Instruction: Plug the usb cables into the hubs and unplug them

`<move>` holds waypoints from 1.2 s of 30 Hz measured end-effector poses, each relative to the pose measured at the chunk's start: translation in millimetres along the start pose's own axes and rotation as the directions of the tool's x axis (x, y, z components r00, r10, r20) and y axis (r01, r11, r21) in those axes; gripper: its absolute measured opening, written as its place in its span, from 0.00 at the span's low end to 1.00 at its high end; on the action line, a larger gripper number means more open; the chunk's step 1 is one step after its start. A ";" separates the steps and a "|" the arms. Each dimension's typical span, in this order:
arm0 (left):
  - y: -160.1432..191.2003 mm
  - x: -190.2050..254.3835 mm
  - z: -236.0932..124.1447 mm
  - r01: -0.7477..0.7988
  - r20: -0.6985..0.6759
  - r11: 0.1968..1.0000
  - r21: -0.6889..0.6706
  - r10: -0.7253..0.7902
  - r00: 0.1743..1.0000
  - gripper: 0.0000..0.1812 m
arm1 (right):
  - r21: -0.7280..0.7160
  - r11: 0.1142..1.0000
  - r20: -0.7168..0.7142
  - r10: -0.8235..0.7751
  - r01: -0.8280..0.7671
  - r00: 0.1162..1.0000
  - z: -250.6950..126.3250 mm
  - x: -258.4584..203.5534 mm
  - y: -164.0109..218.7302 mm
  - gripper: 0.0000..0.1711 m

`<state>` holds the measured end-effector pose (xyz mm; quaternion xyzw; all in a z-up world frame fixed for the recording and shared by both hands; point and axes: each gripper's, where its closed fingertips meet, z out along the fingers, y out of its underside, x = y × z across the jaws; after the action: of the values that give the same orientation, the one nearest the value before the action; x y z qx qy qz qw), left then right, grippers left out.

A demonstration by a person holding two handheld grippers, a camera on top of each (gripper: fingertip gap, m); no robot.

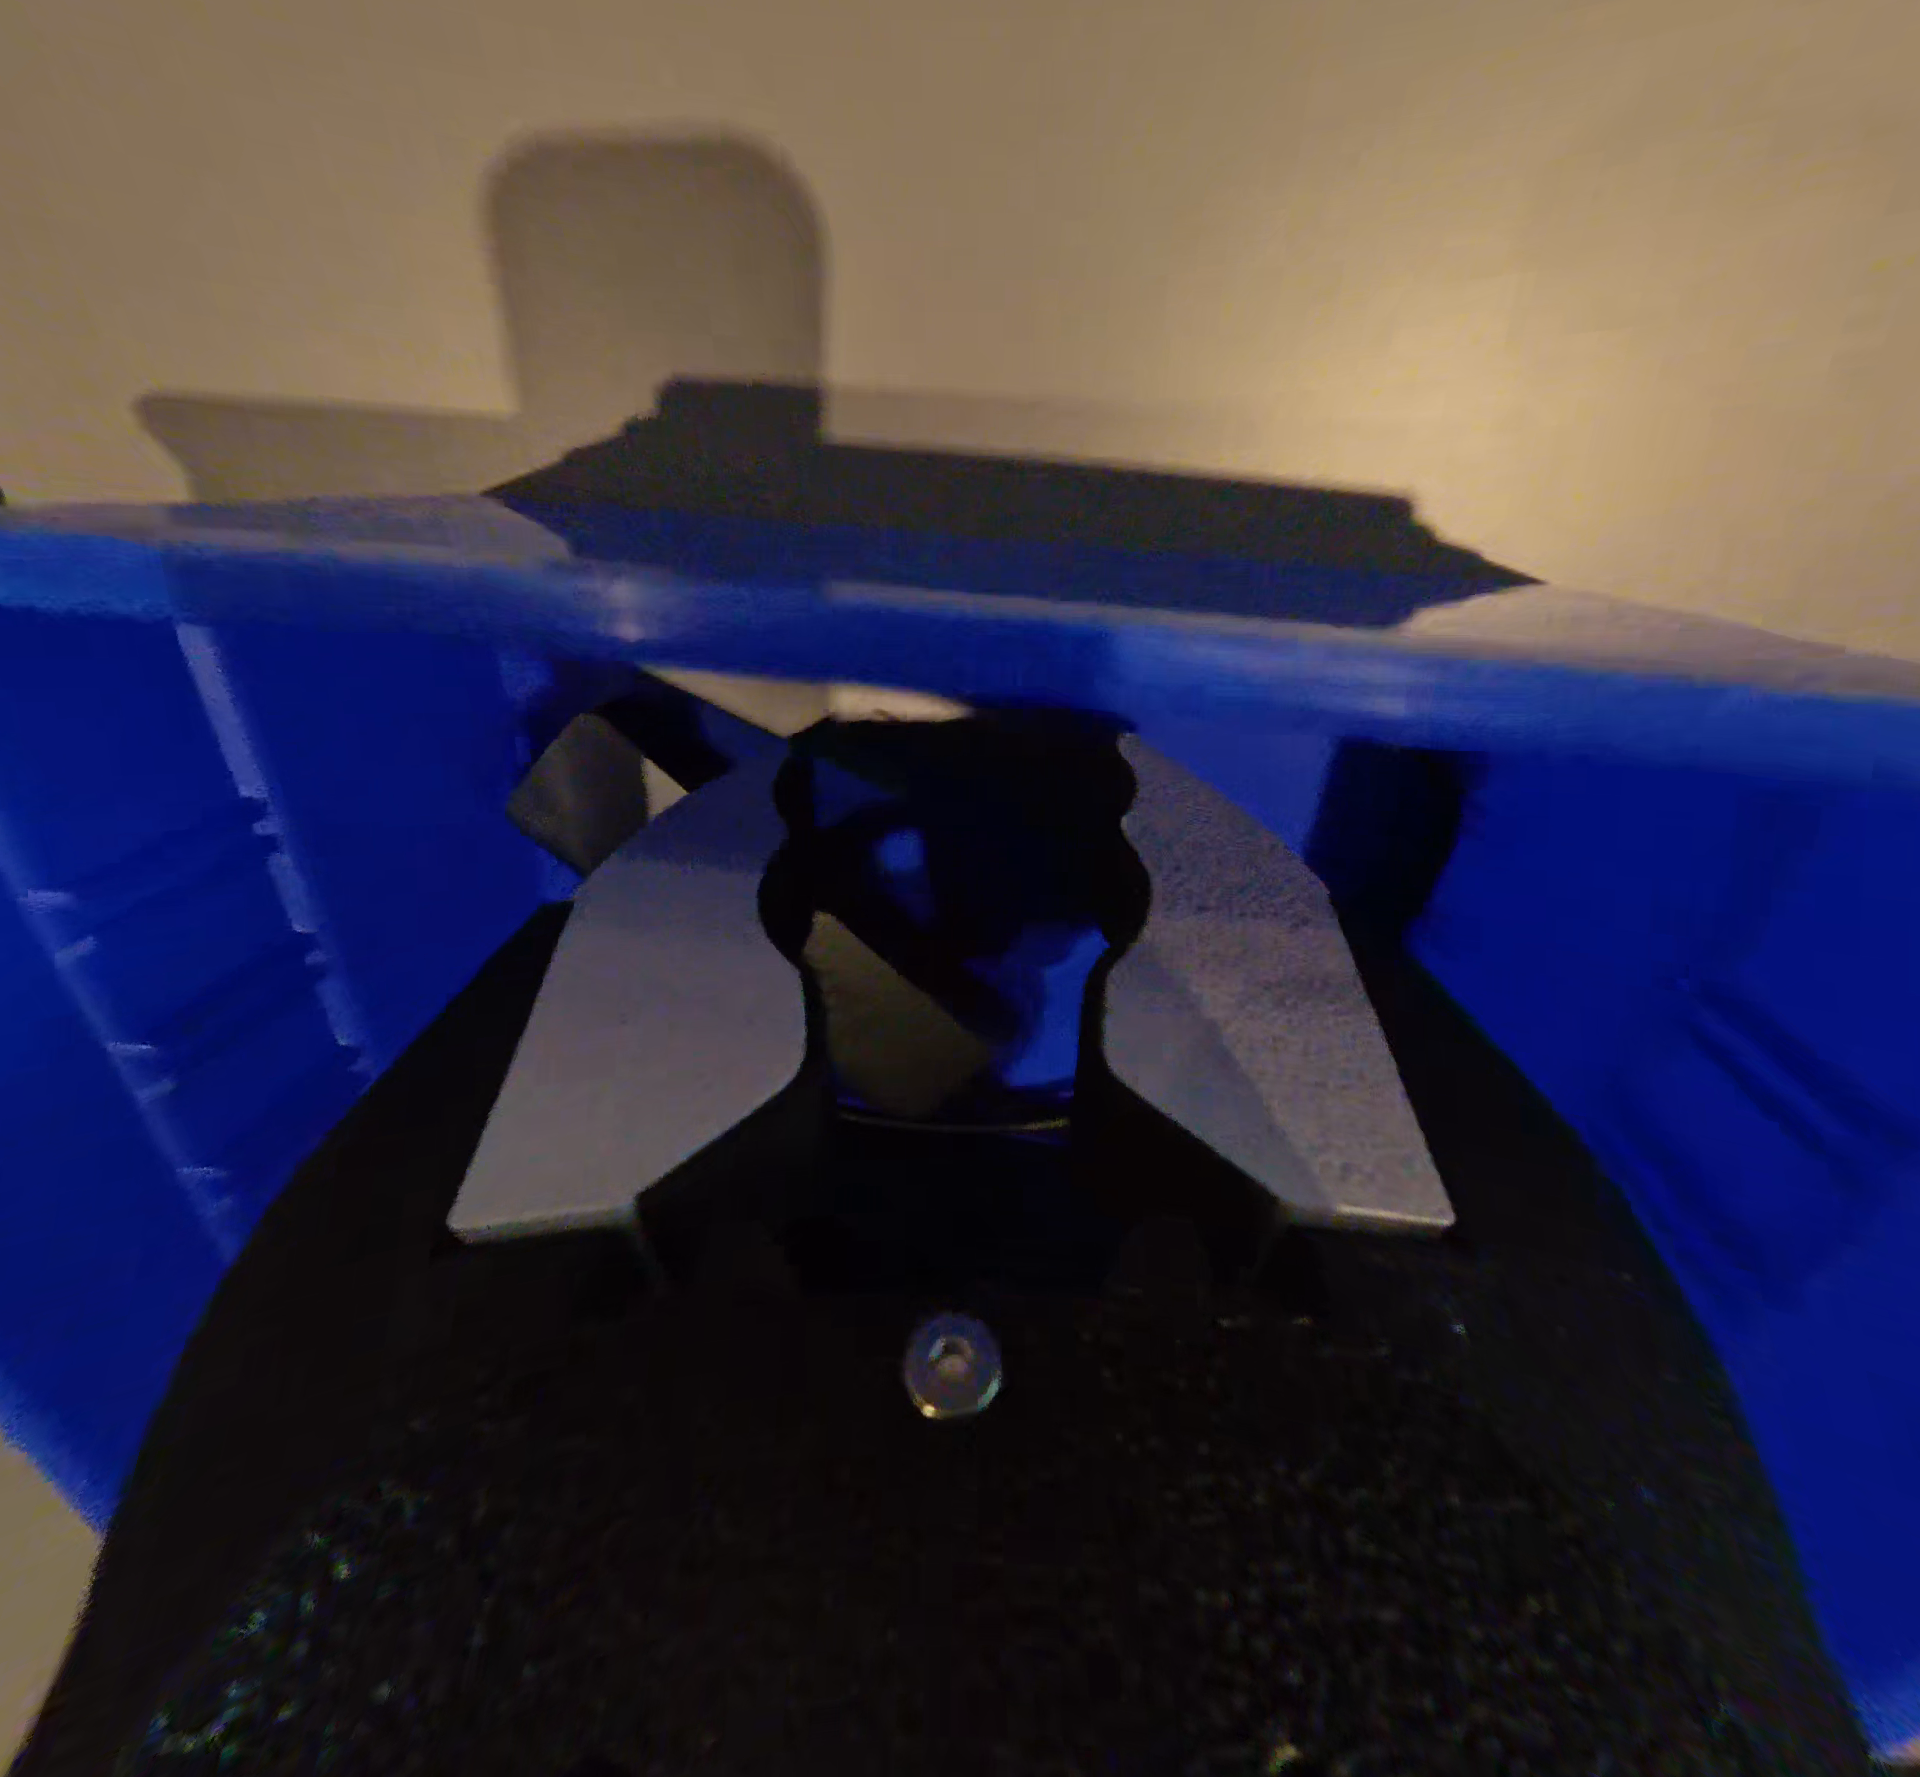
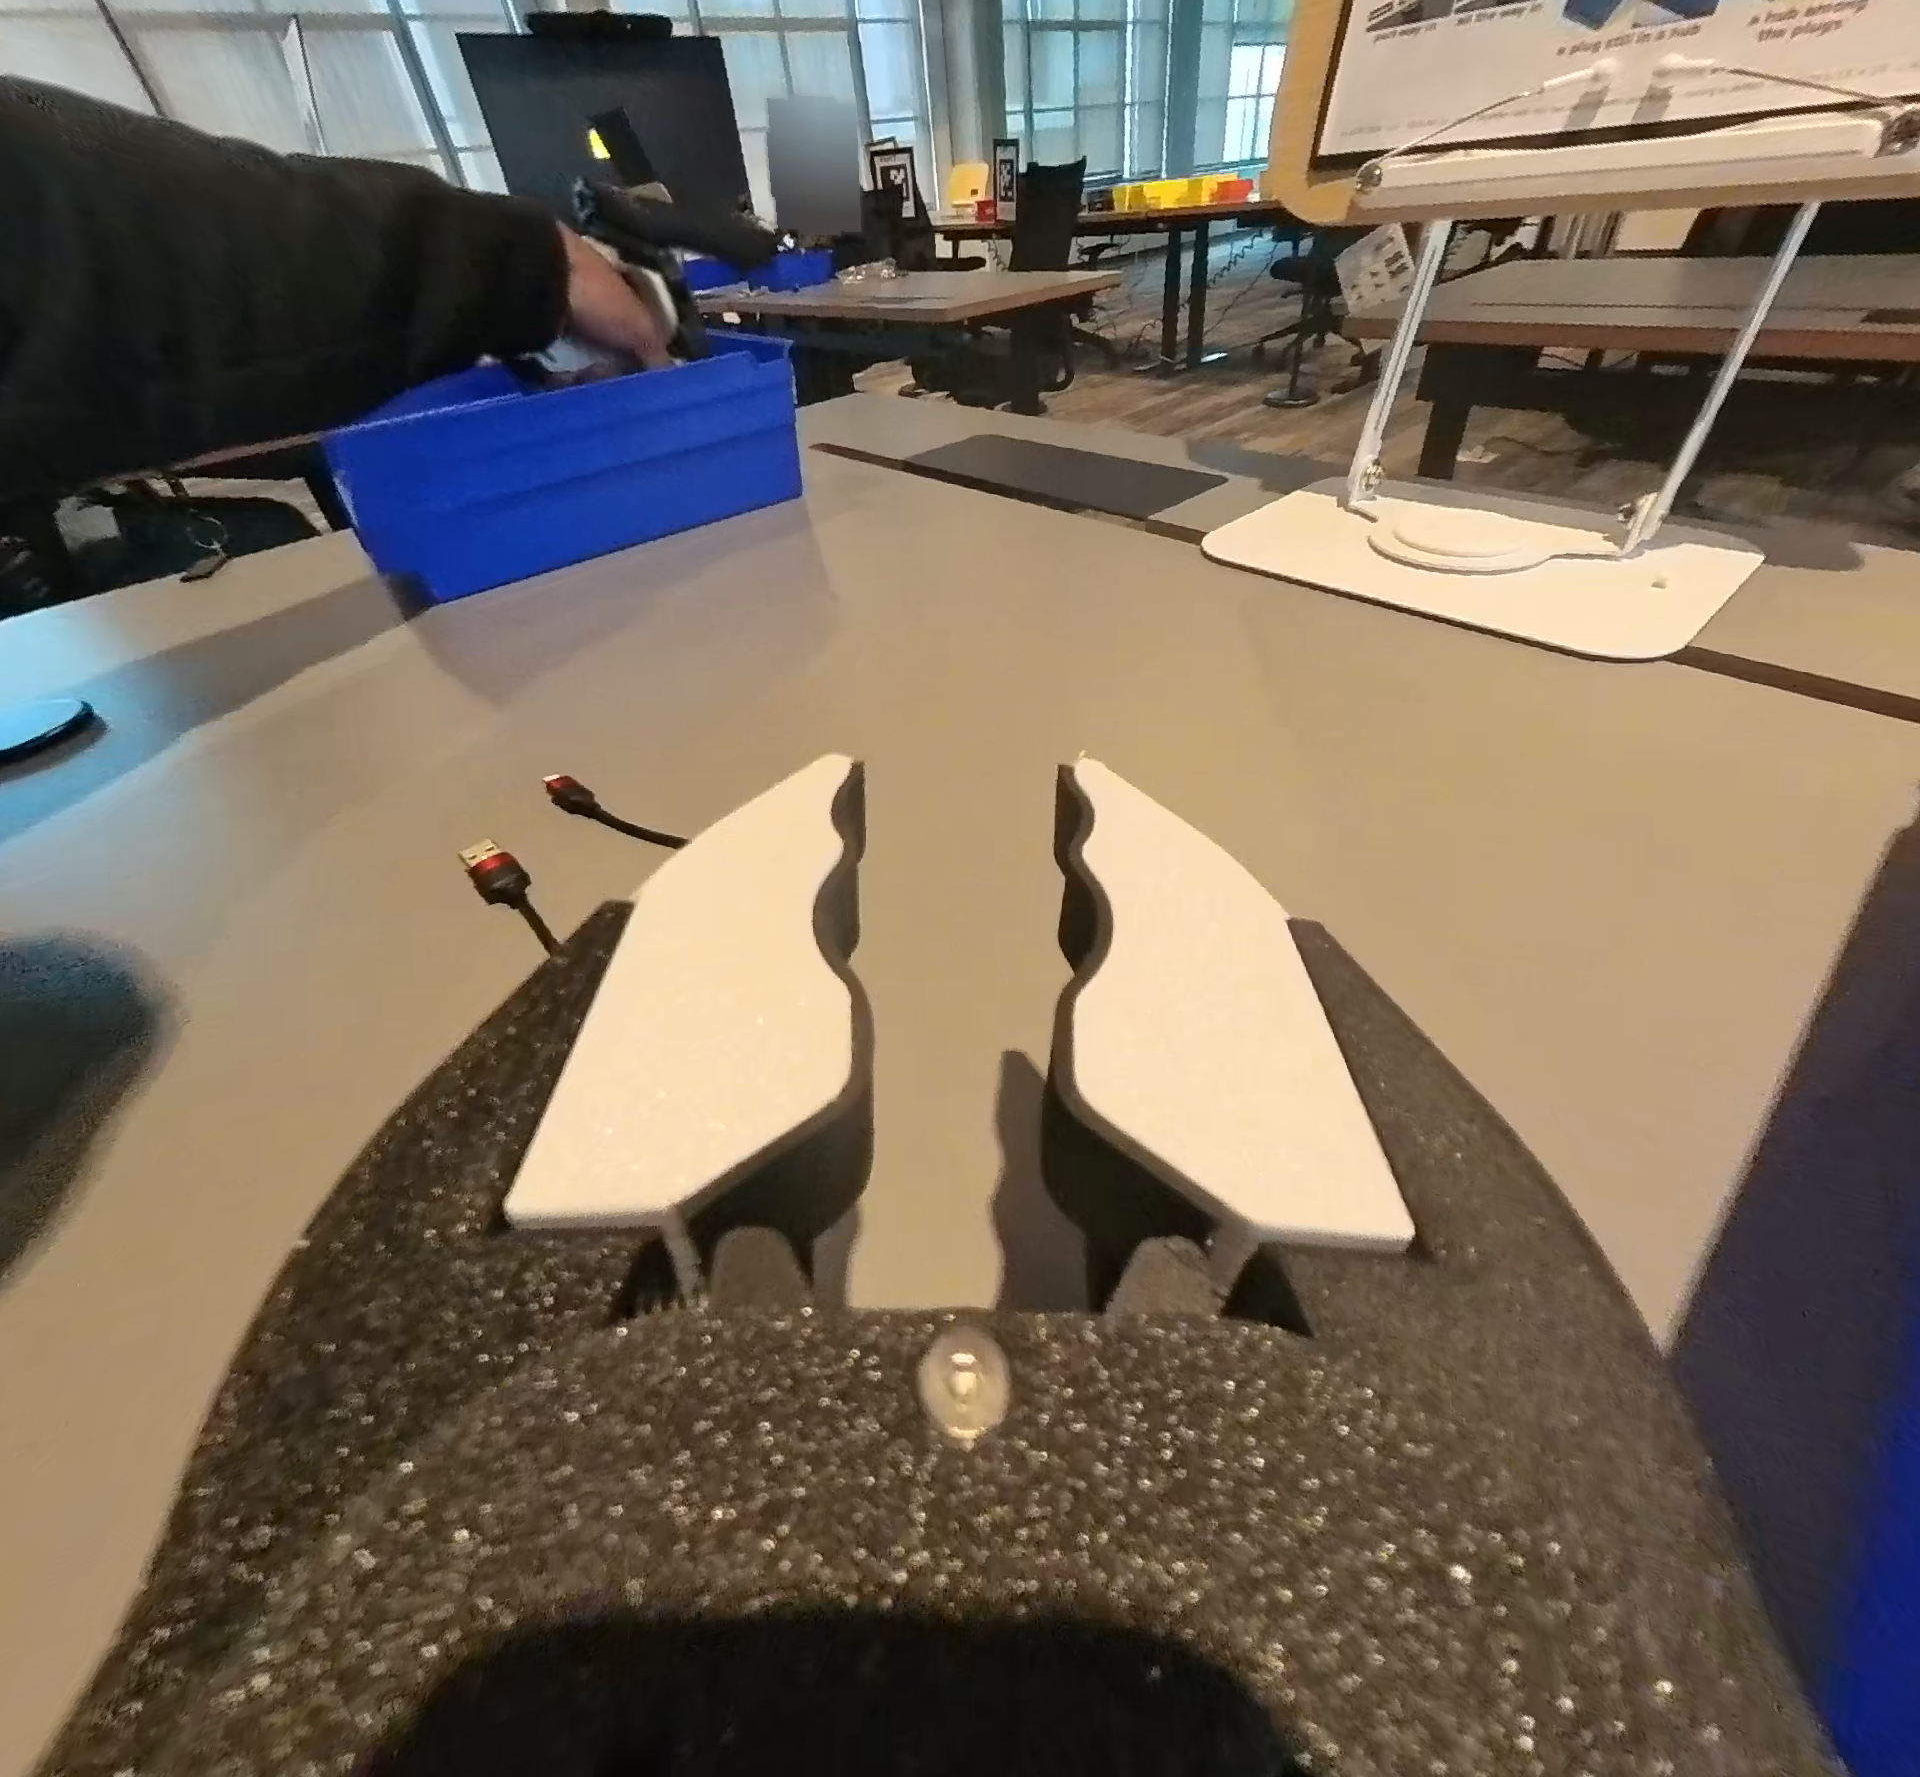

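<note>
Grey bench (image 2: 1039, 688) is seen across most of the right wrist view. White stand base (image 2: 1486, 574) is set toward the far right edge, carrying a tilted instruction board (image 2: 1600, 13). Blue bin (image 2: 582, 470) is parked at the far left edge of the bench; a dark-sleeved arm (image 2: 260, 273) is reached into it from the left, with the left gripper (image 2: 675, 231) over the bin's interior.

Left wrist view is filled by the bin's walls and rim (image 1: 935, 615). Left gripper (image 1: 951, 792) is lowered inside, fingers (image 1: 665, 1000) drawn close around something dark (too murky to be identified, so whether anything is actually pinched cannot be told). A grey block (image 1: 577, 797) is glimpsed just left of the tips.

Right gripper (image 2: 961, 802) is held low over the near middle of the bench, fingers (image 2: 717, 1000) spread, nothing between them.

Two black USB cables are laid on the bench just left of it, unplugged: larger red-collared plug (image 2: 494, 870) nearer, smaller plug (image 2: 571, 795) just beyond.
</note>
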<state>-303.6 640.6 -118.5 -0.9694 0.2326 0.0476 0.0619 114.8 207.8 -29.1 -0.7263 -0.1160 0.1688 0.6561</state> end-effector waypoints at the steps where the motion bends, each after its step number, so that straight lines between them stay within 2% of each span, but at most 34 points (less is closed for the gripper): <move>1: 1.6 0.0 3.0 -0.007 0.017 1.000 -0.022 0.008 1.000 0.30 | 0.002 1.000 0.000 -0.005 0.005 1.000 -0.2 -0.6 -0.2 0.20; 5: 0.6 -0.5 3.4 0.013 0.027 0.999 -0.042 -0.012 1.000 0.30 | 0.012 1.000 -0.003 -0.021 0.021 1.000 -1.3 -1.8 -1.4 0.20; 11: 4.6 -2.3 5.7 0.112 -0.048 0.993 -0.048 -0.114 0.992 0.29 | 0.008 0.999 -0.003 -0.045 0.045 0.999 -0.9 -4.3 -1.0 0.20; 17: 5.5 -3.6 5.7 0.169 -0.048 0.984 -0.057 -0.171 0.984 0.23 | -0.015 0.994 -0.018 -0.105 0.105 0.994 -2.3 -7.8 2.0 0.20; 22: 2.7 -7.4 -3.5 0.185 -0.044 0.982 0.020 -0.185 0.982 0.20 | -0.036 0.984 -0.024 -0.178 0.177 0.984 -3.0 -11.4 4.8 0.19; 29: -5.2 -24.6 -68.4 0.267 -0.176 0.920 0.287 -0.223 0.959 0.14 | -0.021 0.985 -0.035 -0.172 0.171 0.985 -7.5 -10.0 1.9 0.19; 30: -6.4 -24.5 -80.6 0.276 -0.201 0.903 0.328 -0.219 0.955 0.11 | -0.013 0.986 -0.039 -0.166 0.166 0.985 -8.7 -9.0 0.1 0.19; 33: -5.9 -23.0 -115.5 0.245 -0.211 0.868 0.431 -0.167 0.963 0.01 | 0.005 0.989 -0.044 -0.149 0.150 0.988 -12.0 -7.5 -4.6 0.19; 36: -6.6 -17.6 -149.2 0.232 -0.202 0.817 0.528 -0.145 0.969 0.00 | 0.024 0.987 -0.045 -0.159 0.160 0.986 -14.8 -10.1 -9.8 0.19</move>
<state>-306.8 633.1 31.6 -0.9300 0.1432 -0.1015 0.3230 112.0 191.5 -17.3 -0.7090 -0.1574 0.1015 0.6799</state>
